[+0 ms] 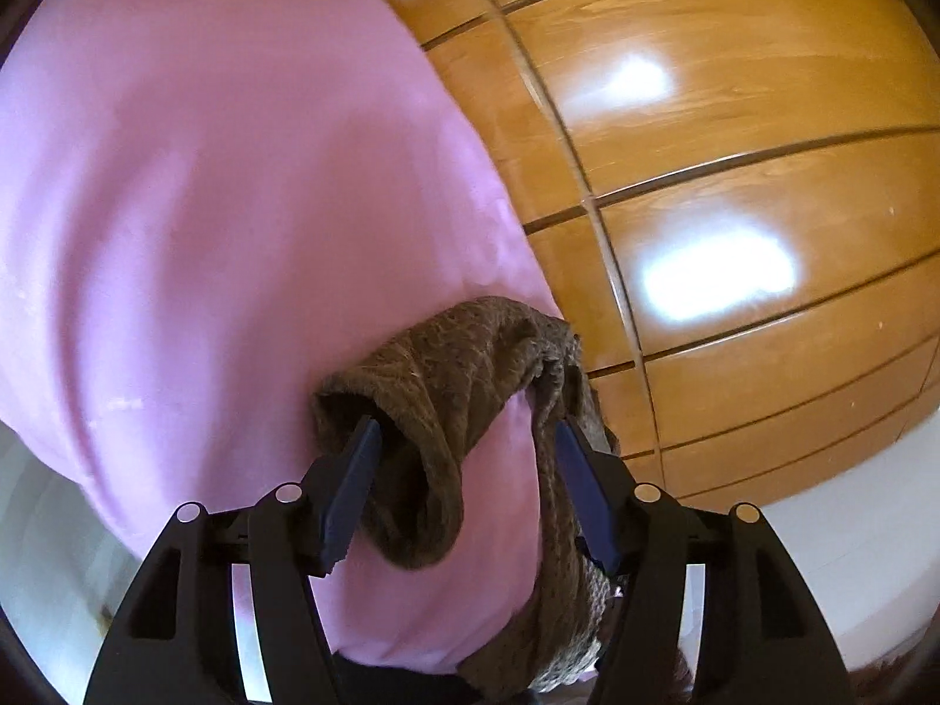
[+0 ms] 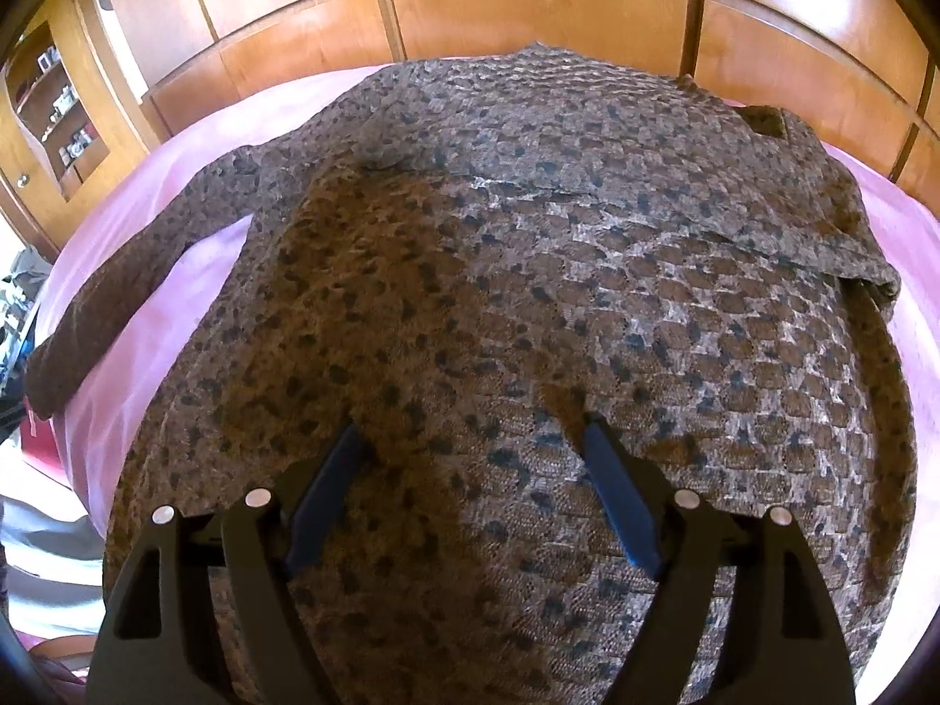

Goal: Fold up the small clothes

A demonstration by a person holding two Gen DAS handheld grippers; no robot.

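Your left hand-held gripper [image 1: 464,429] has its blue fingers [image 1: 352,493] spread fairly wide, and a bunched fold of the brown knit garment [image 1: 446,364] droops between and across them; the cloth drapes over the tip of the left-side finger and runs down along the inner face of the right-side one, but the pads are not pressing it together, so you are not clamping it. Behind that fold lies the pink bedsheet [image 1: 205,205], filling the left half of the left wrist view, and to its right stands the glossy wooden panelled wall [image 1: 734,147] with bright window glare on it. In the right wrist view, at the far left, you can see a wooden cabinet [image 2: 53,100] with small items on its glass-fronted shelves. The same sheet [image 2: 153,305] shows as a pink border there, and the garment's long sleeve [image 2: 117,294] stretches out toward the left edge across it. The body of the brown spotted knit [image 2: 529,264] lies spread over the bed and fills most of the frame, with a folded-over flap at the upper right. Your right hand-held gripper [image 2: 473,435] points down at the near part of the cloth, fingers far apart, tips at or just above the fabric, gripping nothing.
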